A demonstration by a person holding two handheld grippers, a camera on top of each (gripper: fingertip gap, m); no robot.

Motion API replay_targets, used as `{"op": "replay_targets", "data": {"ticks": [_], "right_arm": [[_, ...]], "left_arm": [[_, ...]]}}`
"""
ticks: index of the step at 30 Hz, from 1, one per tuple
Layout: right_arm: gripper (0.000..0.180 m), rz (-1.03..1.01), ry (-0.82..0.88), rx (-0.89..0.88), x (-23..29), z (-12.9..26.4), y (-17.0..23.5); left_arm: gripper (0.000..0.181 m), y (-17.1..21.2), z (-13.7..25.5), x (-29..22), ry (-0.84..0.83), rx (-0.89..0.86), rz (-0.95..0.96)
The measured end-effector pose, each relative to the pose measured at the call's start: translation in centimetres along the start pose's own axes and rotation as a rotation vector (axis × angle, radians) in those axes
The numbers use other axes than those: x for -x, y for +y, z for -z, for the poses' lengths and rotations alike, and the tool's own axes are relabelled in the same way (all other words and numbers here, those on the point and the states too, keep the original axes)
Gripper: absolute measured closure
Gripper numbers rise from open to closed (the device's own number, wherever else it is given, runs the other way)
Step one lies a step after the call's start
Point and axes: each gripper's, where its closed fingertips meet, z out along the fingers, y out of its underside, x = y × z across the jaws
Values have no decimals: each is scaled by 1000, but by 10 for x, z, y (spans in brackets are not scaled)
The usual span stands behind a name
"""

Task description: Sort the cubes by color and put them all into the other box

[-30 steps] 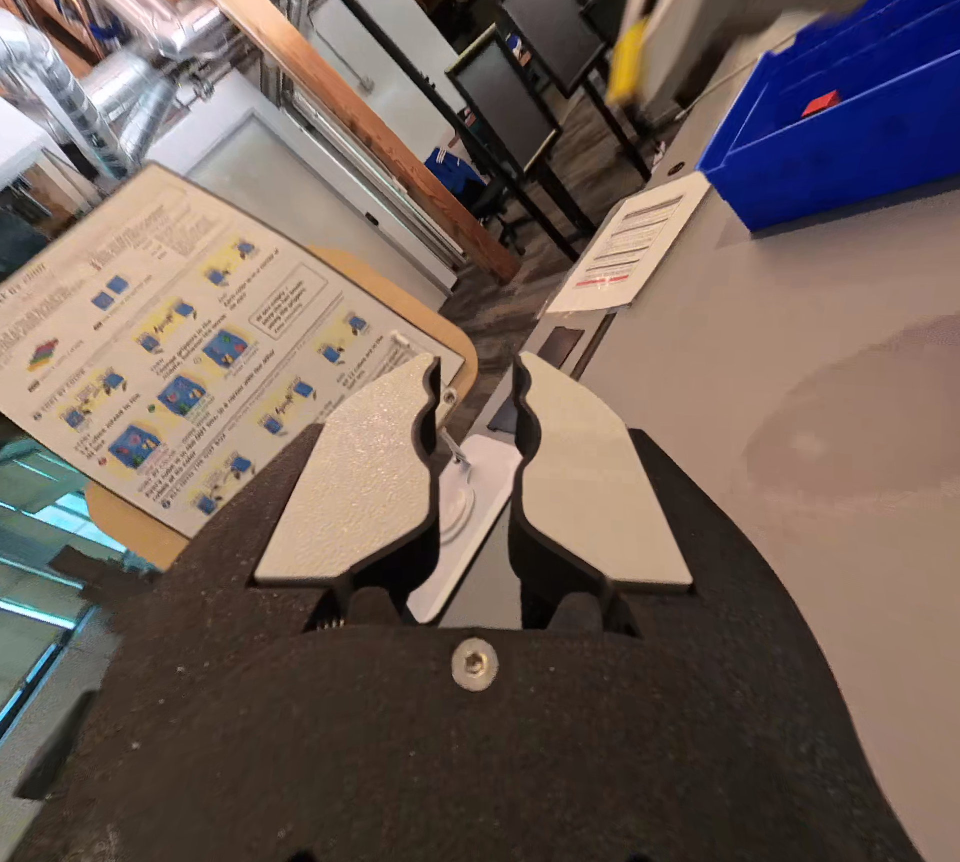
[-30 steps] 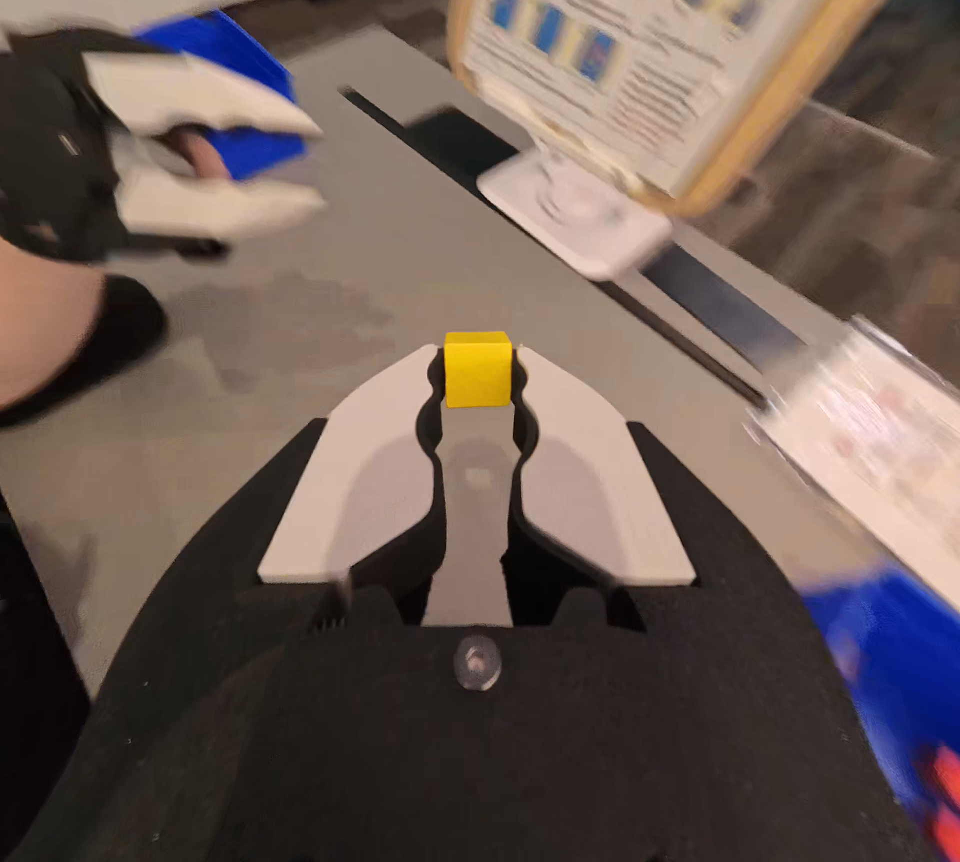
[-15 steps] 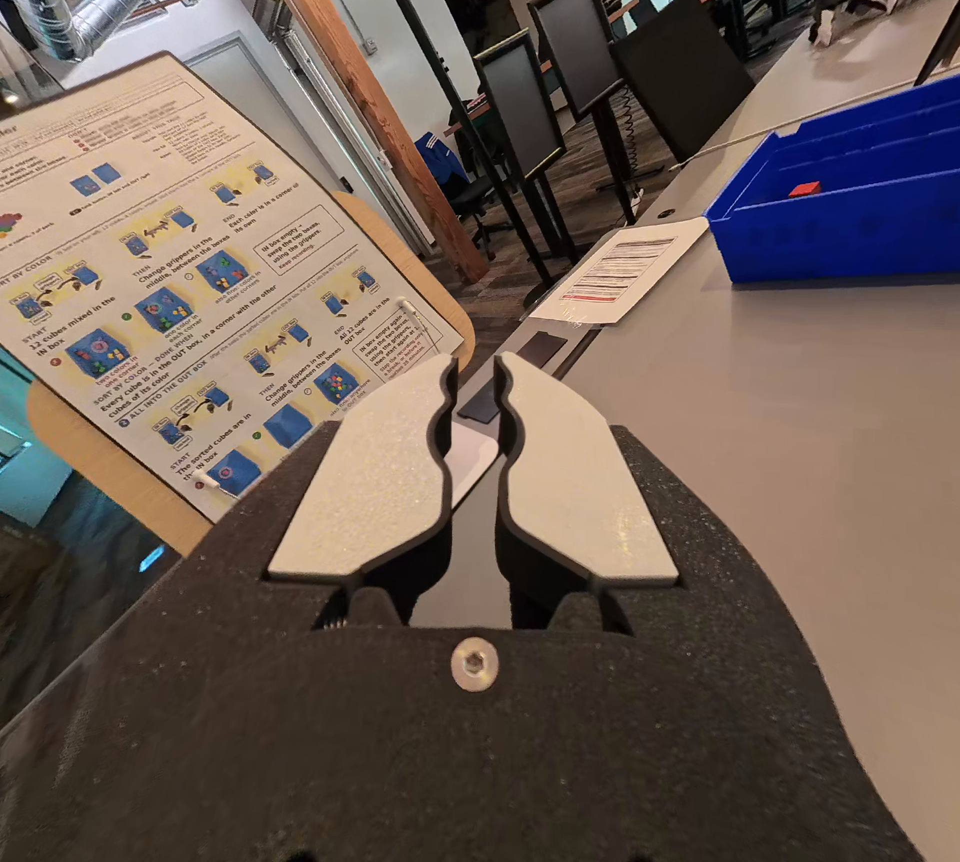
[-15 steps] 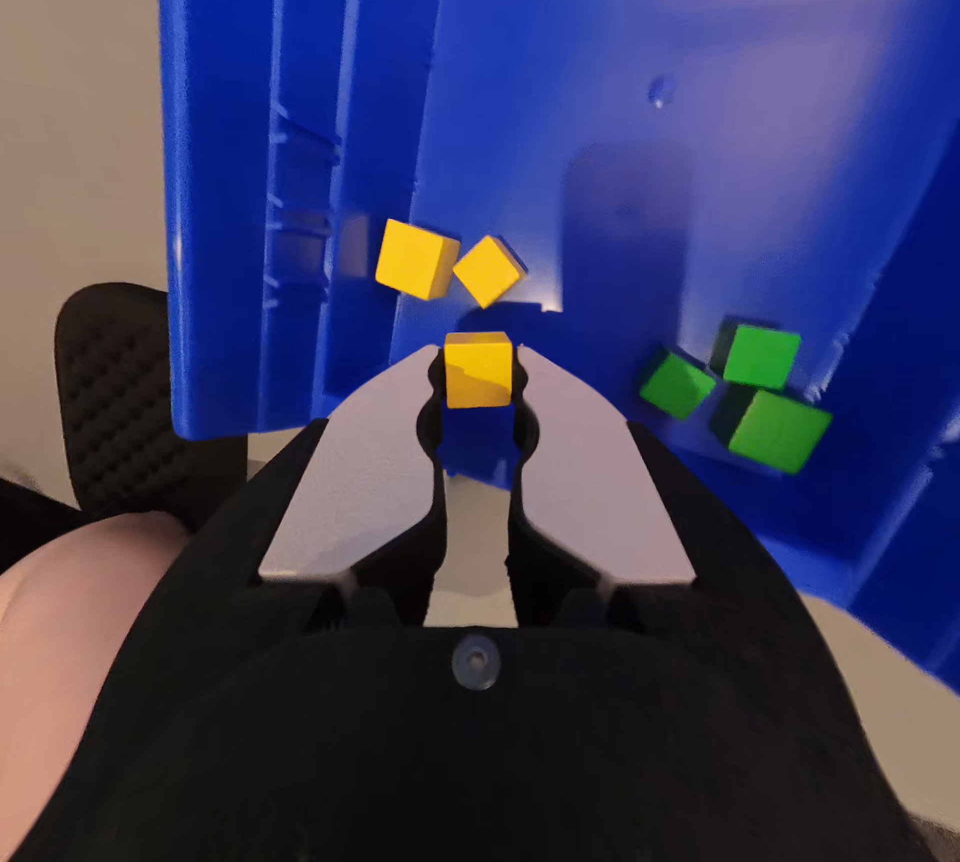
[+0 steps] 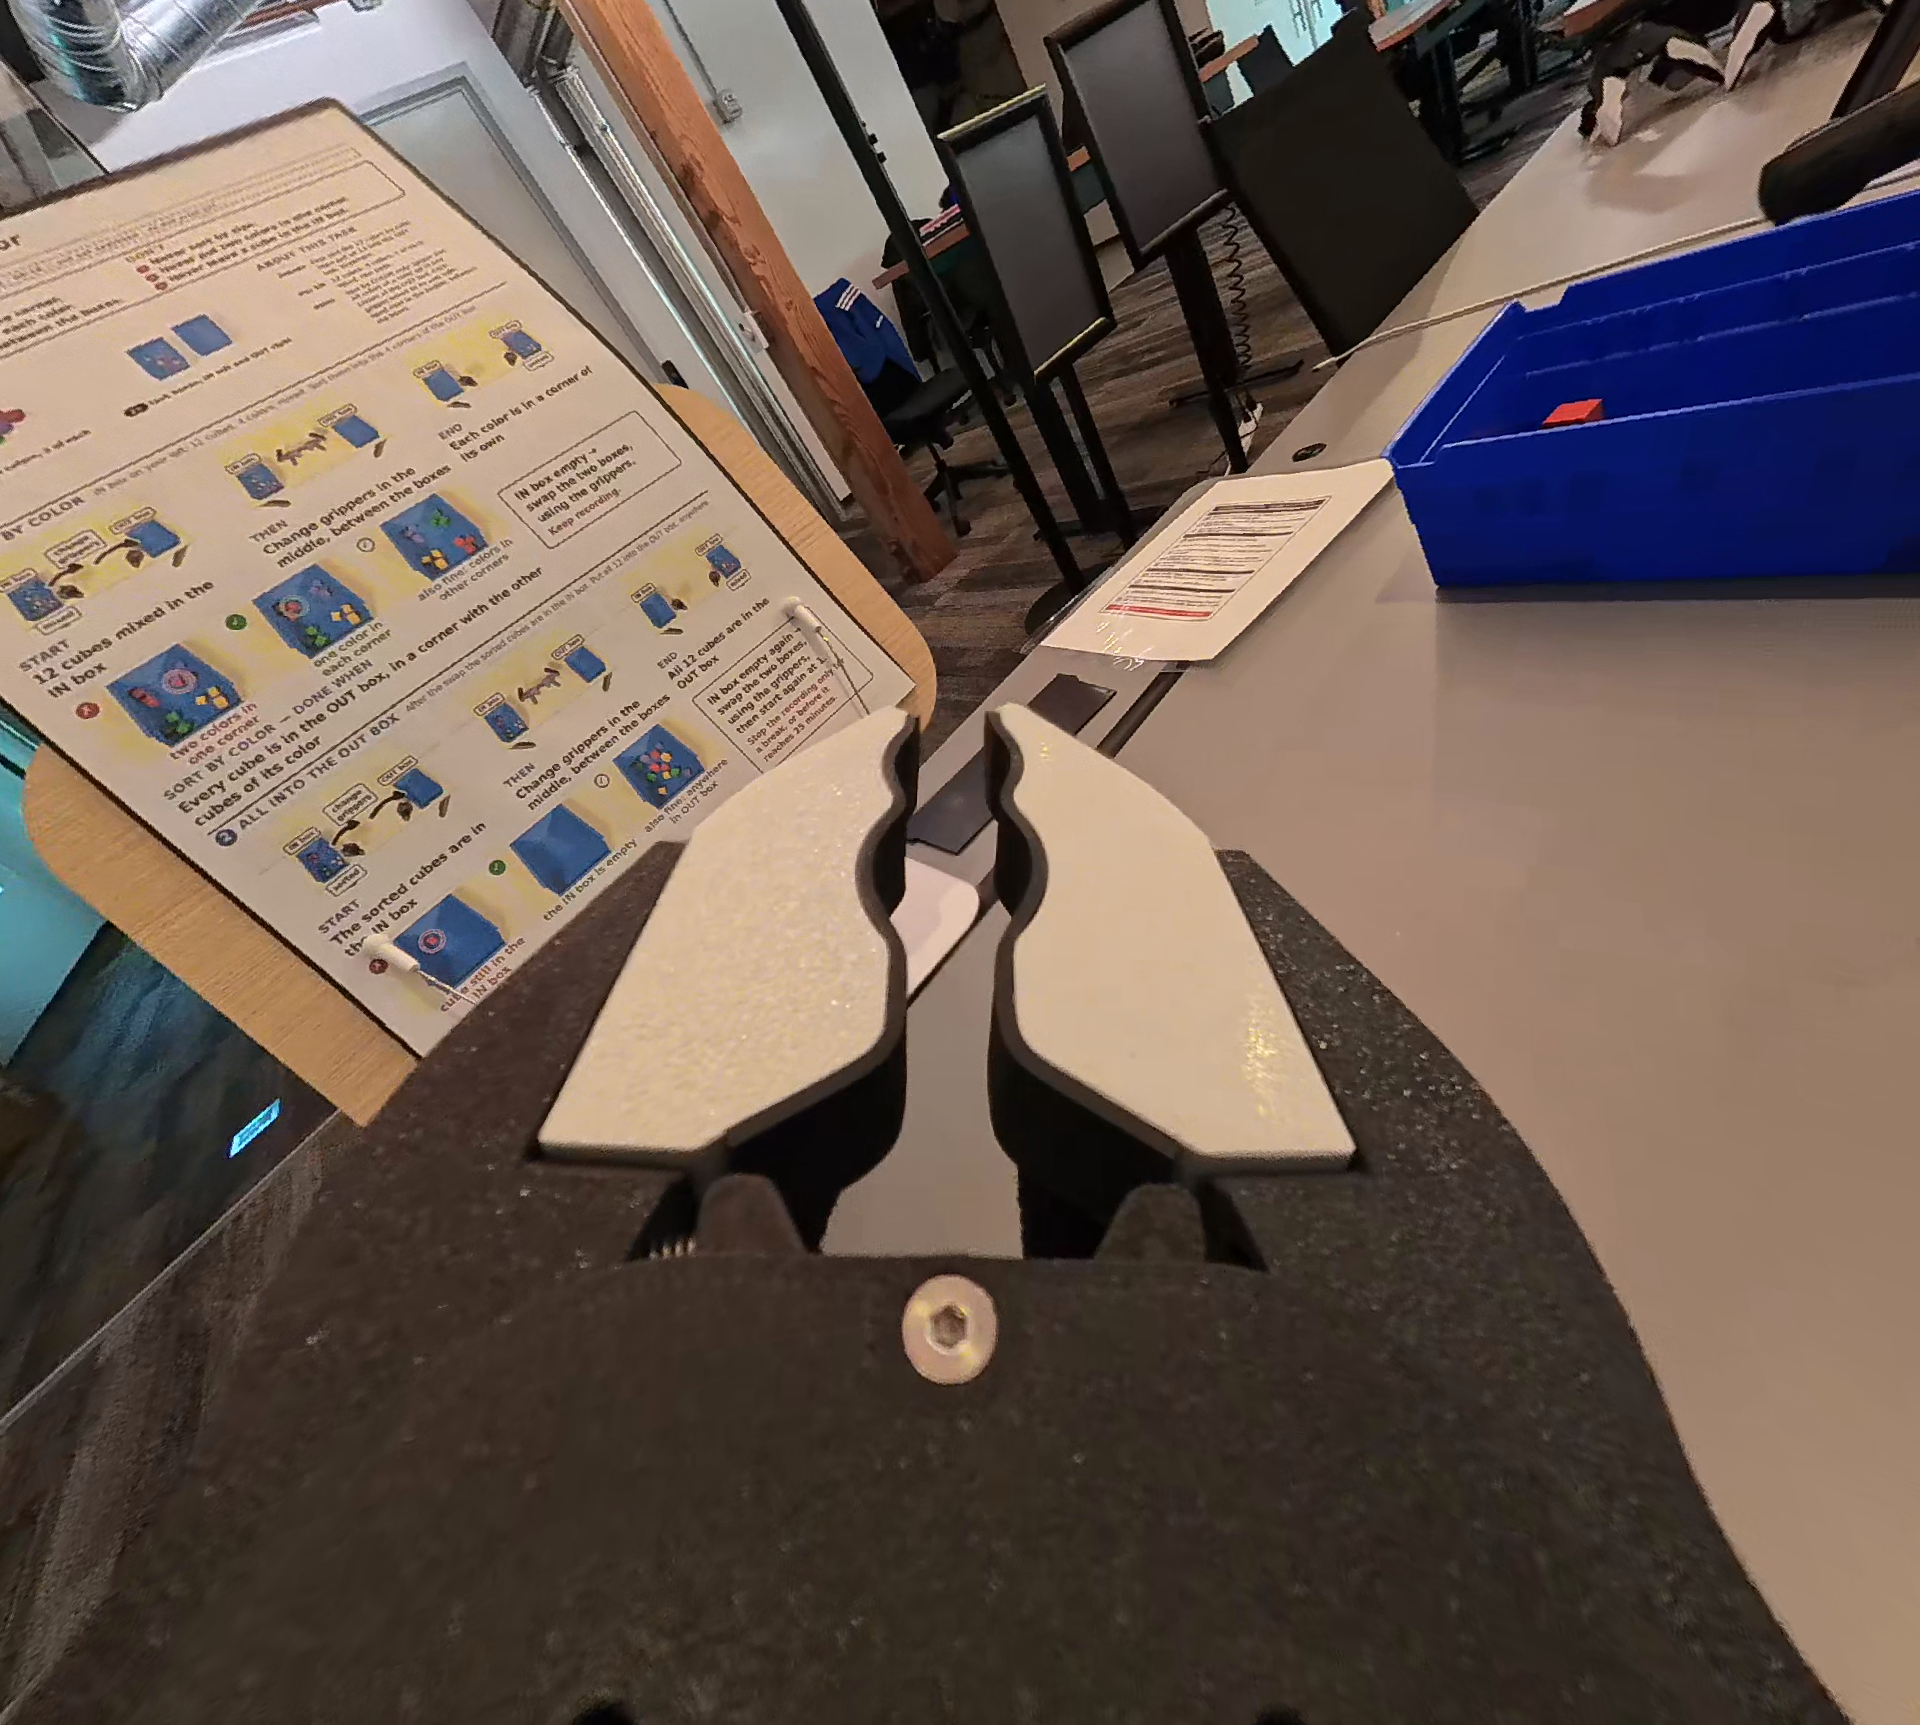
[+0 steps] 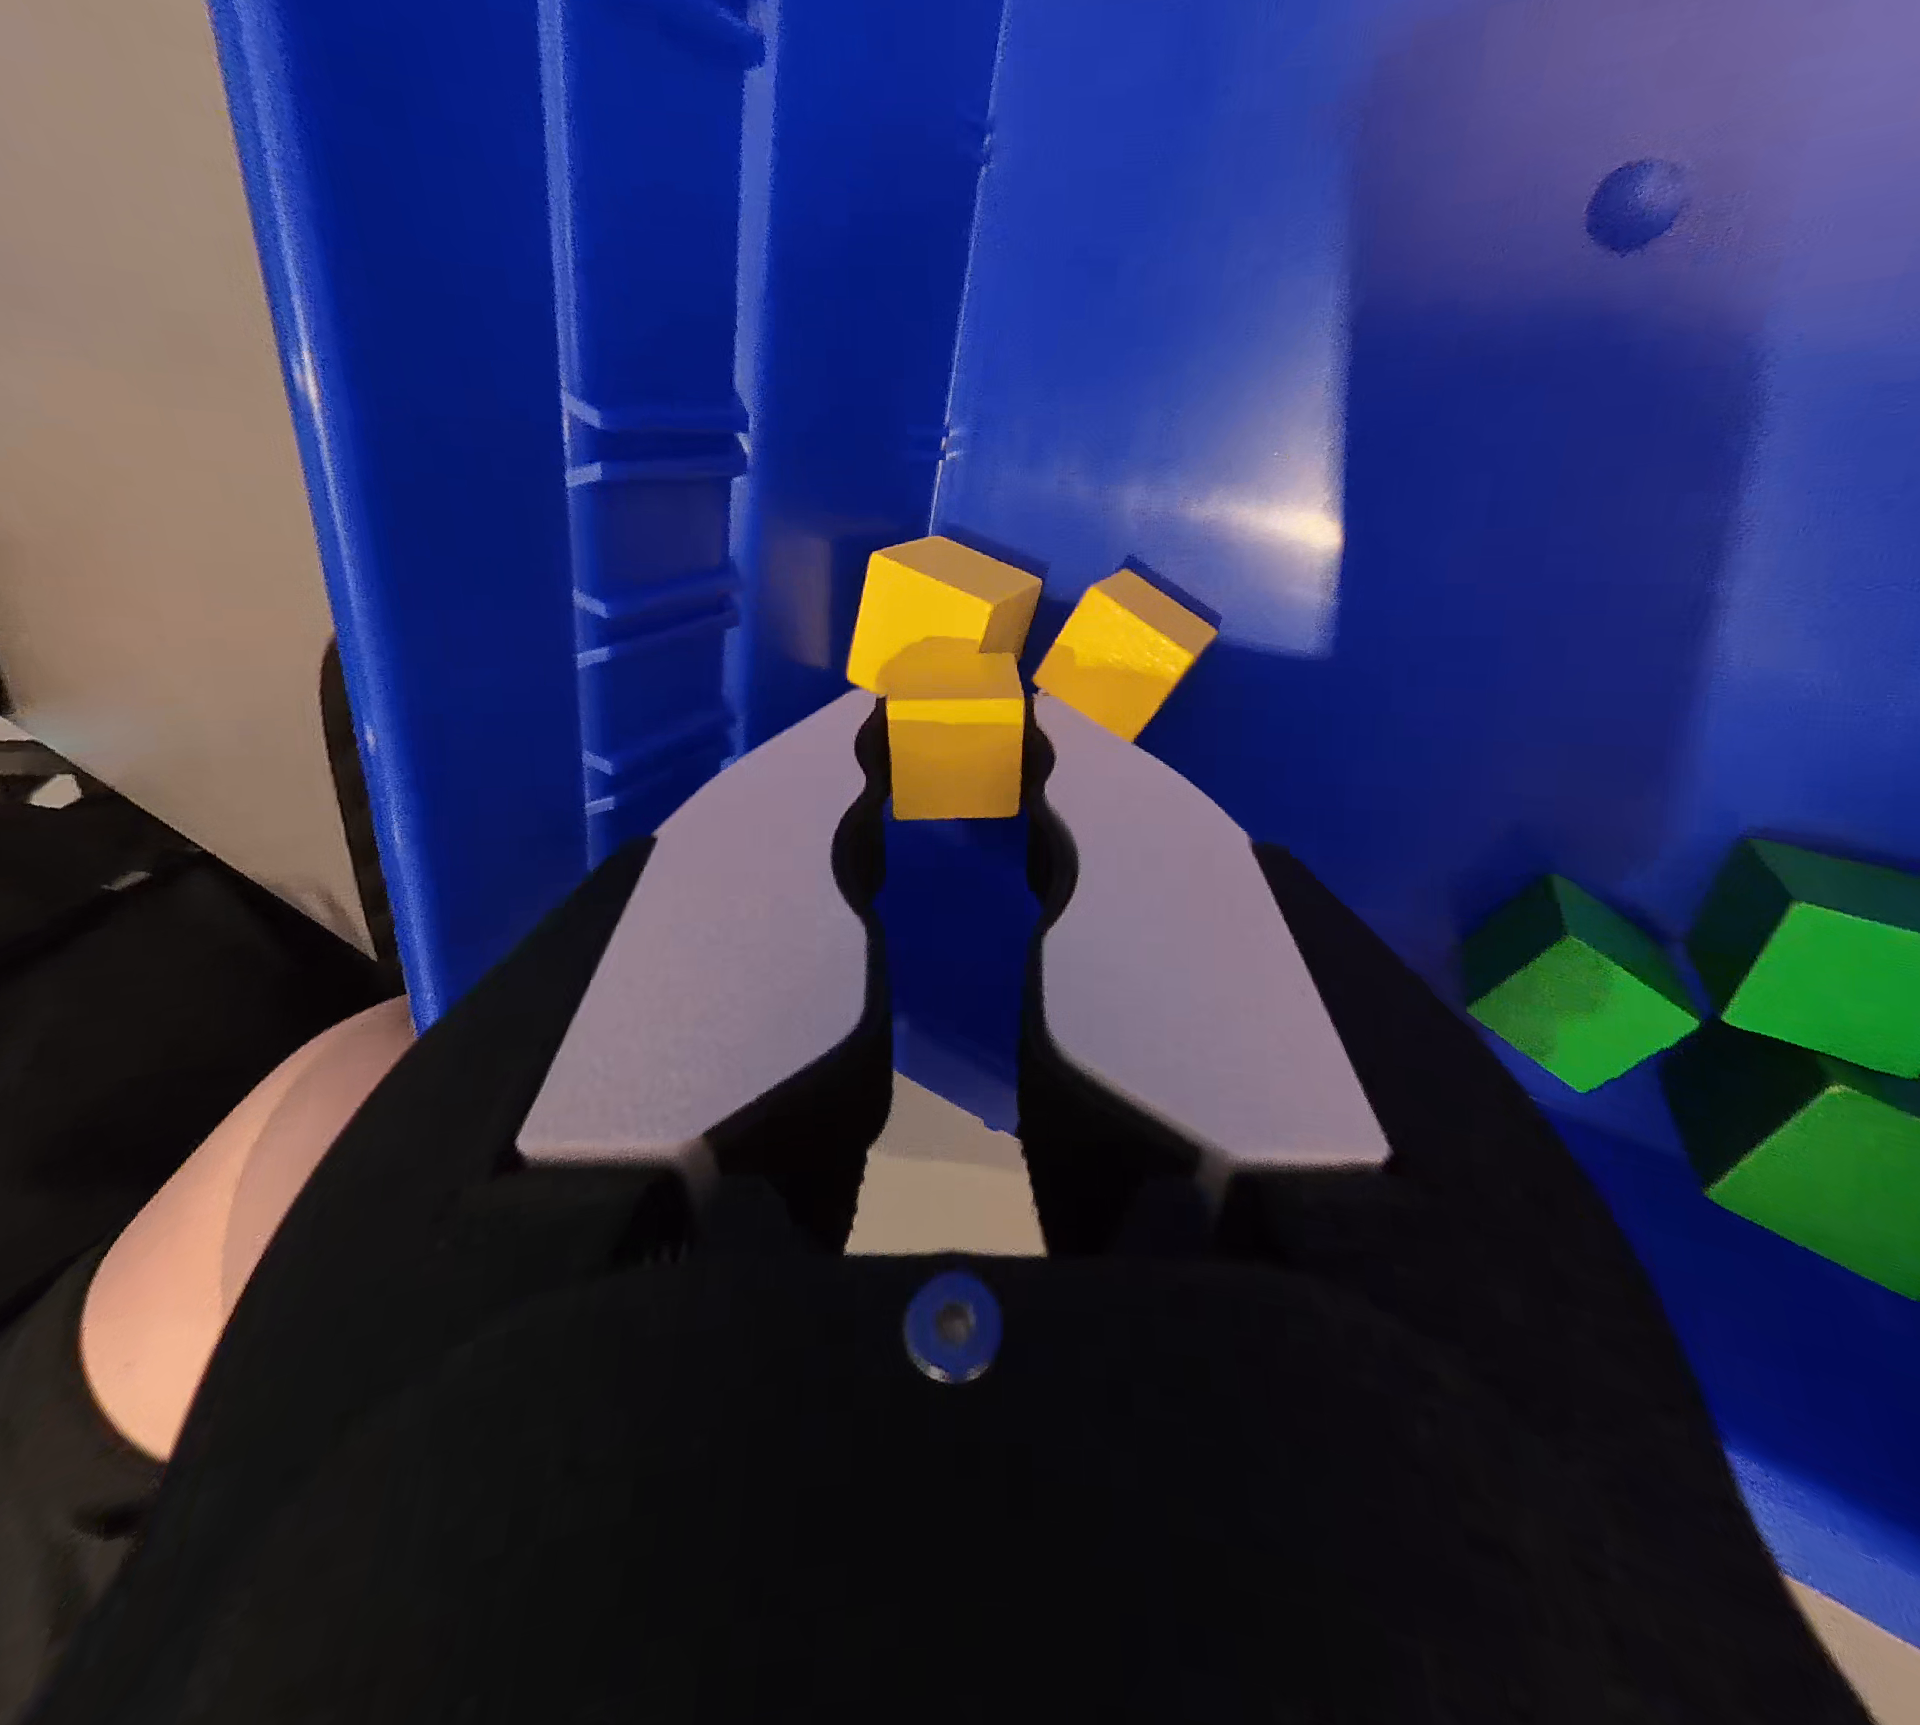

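Yellow cube point(image 6: 954, 759) sits pinched between fingertips of right gripper point(image 6: 954, 766), jaws closed on its two sides, cube at very tip. Held cube hangs just in front of two more yellow cubes point(image 6: 940, 610) point(image 6: 1124, 652) lying near left wall of blue box point(image 6: 1195, 273); contact with them unclear. Three green cubes point(image 6: 1579, 1010) cluster well right of held cube, on box floor. Left gripper point(image 5: 951, 740) holds nothing, fingertips narrowly apart, above grey table point(image 5: 1507, 896). Second blue box point(image 5: 1662, 480) far right of it, red cube point(image 5: 1572, 412) inside. Instruction board point(image 5: 364, 584) stands left.
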Motion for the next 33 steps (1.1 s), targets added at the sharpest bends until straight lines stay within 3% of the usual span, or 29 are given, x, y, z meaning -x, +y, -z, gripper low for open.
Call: {"op": "replay_targets", "data": {"ticks": [8,14,17,19,22,26,33], "right_arm": [[148,17,-63,-90,14,14,0],[144,16,8,-281,17,52,-2],[150,73,0,-395,28,70,-12],[162,95,-3,-347,31,63,-8],[162,21,93,-185,9,41,6],[161,-66,39,-130,7,39,2],[157,501,27,16,18,66,-9]], "left_arm": [[169,-2,11,18,-63,0,-11],[170,-14,31,39,-138,-29,-16],[171,-22,40,45,-161,-59,-16],[172,-26,45,48,-168,-79,-8],[173,-25,48,50,-160,-92,14],[173,-20,45,50,-158,-72,9],[173,-28,35,32,-95,-72,1]]}}
